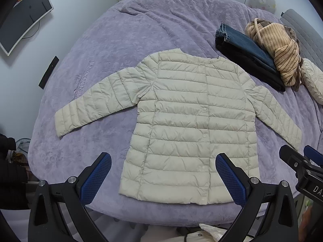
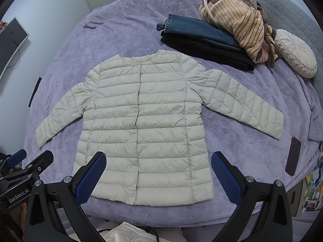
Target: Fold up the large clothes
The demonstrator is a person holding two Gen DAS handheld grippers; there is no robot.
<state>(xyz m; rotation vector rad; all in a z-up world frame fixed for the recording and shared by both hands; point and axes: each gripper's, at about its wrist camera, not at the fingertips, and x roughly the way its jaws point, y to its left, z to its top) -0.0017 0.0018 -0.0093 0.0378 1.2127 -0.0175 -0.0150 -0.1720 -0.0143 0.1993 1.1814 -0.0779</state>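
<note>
I hold both tools above the near edge of the bed (image 1: 125, 28), angled steeply down. The left gripper (image 1: 163, 178) has its jaws fully apart with nothing between the pads; the right gripper (image 2: 158, 176) stands the same, wide and empty. Neither touches fabric.

The quilted jacket (image 1: 193, 125) lies face up and flat in the middle of the purple blanket, front closed, collar far, hem near. Both sleeves are spread outward: the left sleeve (image 1: 97, 104) reaches toward the left edge of the bed, the right sleeve (image 2: 242, 102) toward the right edge.

Step in hand, as I judge it: the first fold, bringing the sleeves in across the body. To do it well:
- Take each cuff at its outer corner, pinching only the sleeve layers, not the blanket pile beneath.
- Lift just clear of the blanket and carry the cuff inward, laying the sleeve flat over the chest.
- Padded panels spring back; I would press the crease along a quilt seam before release.

Edges and room: the hem lies close to the near bed edge, so I avoid dragging the garment nearer. Open blanket lies far and left of the jacket. At far right a stack of folded jeans (image 2: 193, 30) and a striped garment (image 2: 242, 26) sits close to the right shoulder; a phone (image 2: 293, 156) lies near the right cuff. I keep the right tool's sweep inside those.
</note>
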